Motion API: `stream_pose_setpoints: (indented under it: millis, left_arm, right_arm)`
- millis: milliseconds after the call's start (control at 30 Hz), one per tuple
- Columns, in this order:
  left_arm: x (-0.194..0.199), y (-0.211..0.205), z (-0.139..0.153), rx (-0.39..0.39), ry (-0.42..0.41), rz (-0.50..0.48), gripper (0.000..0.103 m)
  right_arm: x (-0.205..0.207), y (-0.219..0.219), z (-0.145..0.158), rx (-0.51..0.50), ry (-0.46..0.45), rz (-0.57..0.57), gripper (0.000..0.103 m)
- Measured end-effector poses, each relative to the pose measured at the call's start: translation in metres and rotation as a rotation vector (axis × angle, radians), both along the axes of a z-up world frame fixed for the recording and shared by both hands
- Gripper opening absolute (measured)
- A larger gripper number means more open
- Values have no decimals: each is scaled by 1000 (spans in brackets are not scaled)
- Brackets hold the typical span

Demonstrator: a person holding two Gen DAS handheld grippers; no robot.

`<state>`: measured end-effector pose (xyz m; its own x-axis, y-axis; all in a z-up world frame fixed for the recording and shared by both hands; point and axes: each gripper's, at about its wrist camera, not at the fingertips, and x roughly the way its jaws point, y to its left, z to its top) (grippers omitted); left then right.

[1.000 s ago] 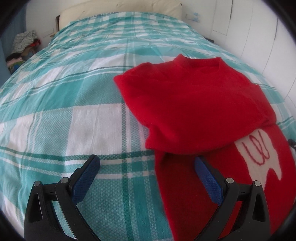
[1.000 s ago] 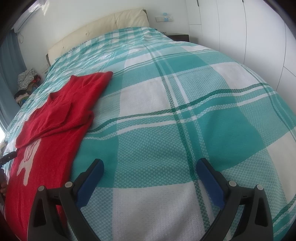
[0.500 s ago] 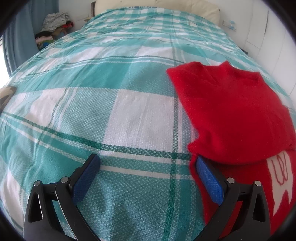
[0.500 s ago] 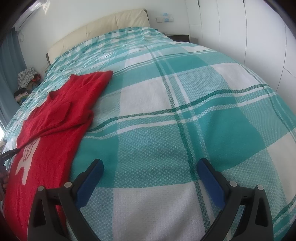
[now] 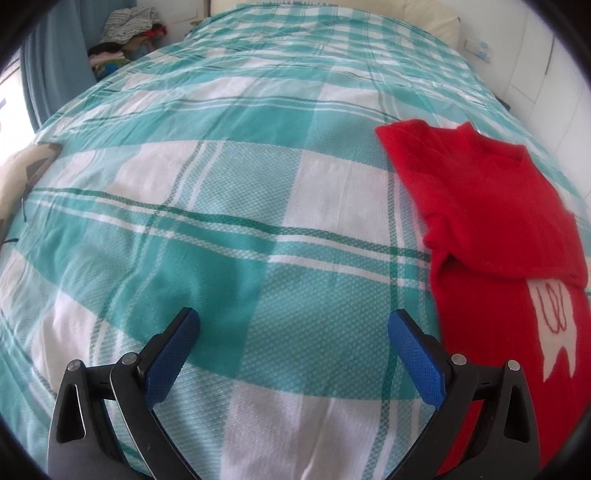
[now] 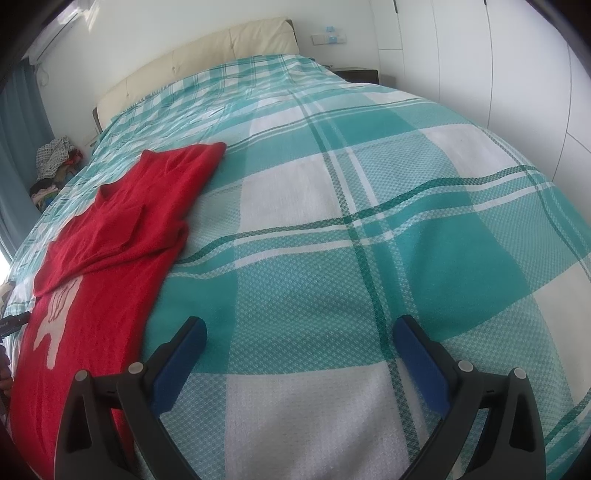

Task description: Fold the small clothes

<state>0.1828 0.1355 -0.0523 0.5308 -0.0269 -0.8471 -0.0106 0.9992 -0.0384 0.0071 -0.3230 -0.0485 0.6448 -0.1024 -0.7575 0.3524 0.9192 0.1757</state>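
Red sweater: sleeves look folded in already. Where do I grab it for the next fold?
Probably grip the red sweater at its near hem corners, approaching low from the near bed edge. The sleeves lie across the chest and the lower body lies flat and unfolded toward you. Both grippers are open, empty and off to its sides.

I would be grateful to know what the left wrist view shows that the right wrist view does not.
Only the left wrist view shows a beige printed cushion at the bed's edge. Only the right wrist view shows the dark nightstand and the white wardrobe doors. Both show the partly folded red sweater on the plaid bedspread, the clothes pile and an open, empty gripper: left gripper, right gripper.
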Motion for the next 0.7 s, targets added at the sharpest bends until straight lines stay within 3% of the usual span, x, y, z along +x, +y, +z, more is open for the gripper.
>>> stream_pose_setpoints:
  millis: [167, 233, 333, 467, 567, 667, 700]
  left_arm:
    - [-45, 28, 20, -132, -34, 42, 102]
    - [-71, 22, 22, -214, -20, -11, 102]
    - [-113, -6, 22, -328, 43, -173, 102]
    - [-163, -48, 17, -318, 105, -345, 101]
    - [-185, -59, 11, -322, 129, -367, 100]
    - [-194, -66, 10, -296, 123, -381, 94]
    - [-195, -69, 10, -292, 127, -389, 86]
  right_arm:
    - [-2, -1, 7, 4, -12, -20, 99]
    - [-9, 0, 22, 34, -43, -25, 99]
    - [-25, 14, 54, 93, -89, 71, 99]
    - [-59, 45, 76, 214, -53, 258, 99]
    - [-86, 62, 61, 356, 56, 345, 97]
    - [-106, 74, 34, 467, 156, 383, 83]
    - [-109, 79, 26, 495, 172, 402, 77]
